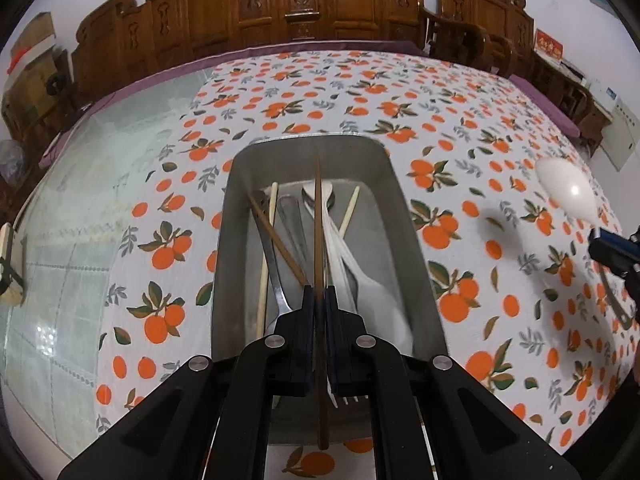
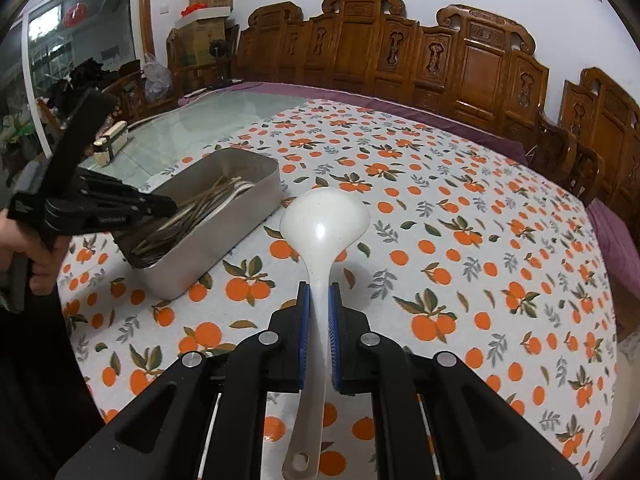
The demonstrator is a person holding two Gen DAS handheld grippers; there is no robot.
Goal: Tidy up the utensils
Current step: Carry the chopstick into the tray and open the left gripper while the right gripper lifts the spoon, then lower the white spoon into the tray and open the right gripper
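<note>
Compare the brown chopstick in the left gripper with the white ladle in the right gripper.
The brown chopstick is thin, straight and dark; the white ladle is pale, with a broad round bowl. The chopstick hangs over the metal tray; the ladle is out over the tablecloth beside it. Both are clamped at the shaft.

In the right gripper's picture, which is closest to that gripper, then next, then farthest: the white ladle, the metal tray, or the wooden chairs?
1. White ladle: clamped in the right gripper.
2. Metal tray: on the tablecloth, ahead to the left.
3. Wooden chairs: beyond the table's far edge, by the wall.
</note>
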